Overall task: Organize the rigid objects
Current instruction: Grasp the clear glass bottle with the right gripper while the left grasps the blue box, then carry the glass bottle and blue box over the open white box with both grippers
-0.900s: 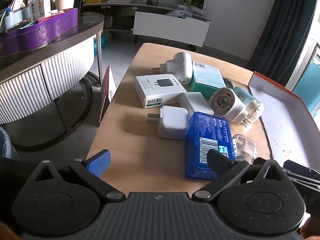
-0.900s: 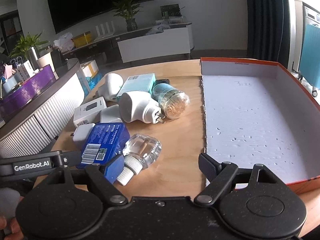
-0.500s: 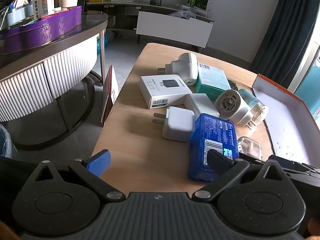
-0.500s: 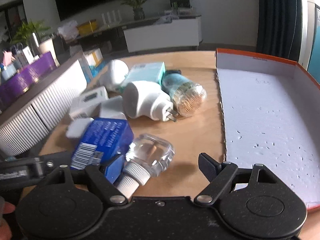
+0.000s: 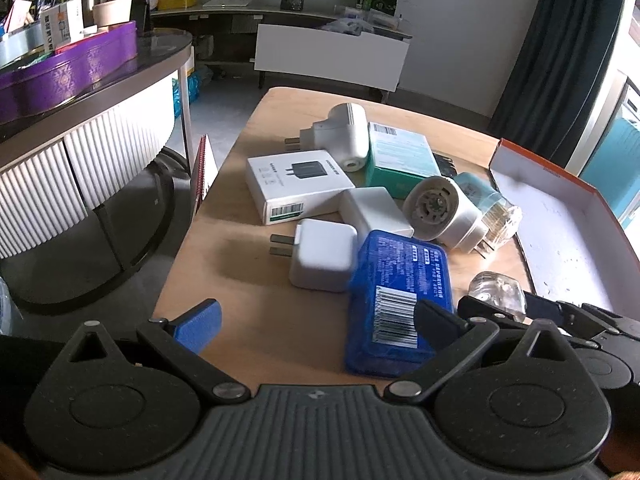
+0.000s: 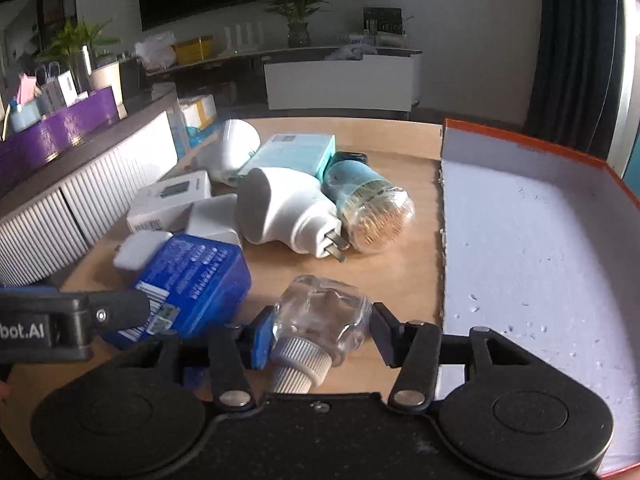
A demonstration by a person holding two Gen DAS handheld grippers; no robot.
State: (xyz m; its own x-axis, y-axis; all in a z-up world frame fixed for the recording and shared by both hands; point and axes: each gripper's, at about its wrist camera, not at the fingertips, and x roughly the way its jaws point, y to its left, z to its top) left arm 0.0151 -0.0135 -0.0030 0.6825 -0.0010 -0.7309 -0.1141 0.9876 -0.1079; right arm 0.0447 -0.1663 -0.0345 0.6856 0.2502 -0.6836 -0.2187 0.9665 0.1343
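A clear small bottle point(image 6: 320, 312) with a ribbed white cap lies on the wooden table, cap toward me. My right gripper point(image 6: 320, 334) is shut on it, one pad on each side of its body. The same bottle point(image 5: 498, 290) shows at the right of the left wrist view. My left gripper point(image 5: 316, 318) hangs wide open over the table's near edge with nothing held. Its right finger overlaps the blue plastic box point(image 5: 400, 292) with a barcode. The white shoebox lid with an orange rim point(image 6: 540, 248) lies to the right of the bottle, with nothing in it.
Behind the blue box lie a white square charger point(image 5: 324, 254), a white carton point(image 5: 296, 184), a teal carton point(image 5: 400, 156), a round white plug point(image 6: 280, 212) and a toothpick jar point(image 6: 372, 208). A curved counter point(image 5: 80, 148) stands beyond the table's left edge.
My right gripper has moved forward over the clear bottle and its jaws have come in from wide apart onto the bottle's sides. The left gripper has stayed open and hardly shifted.
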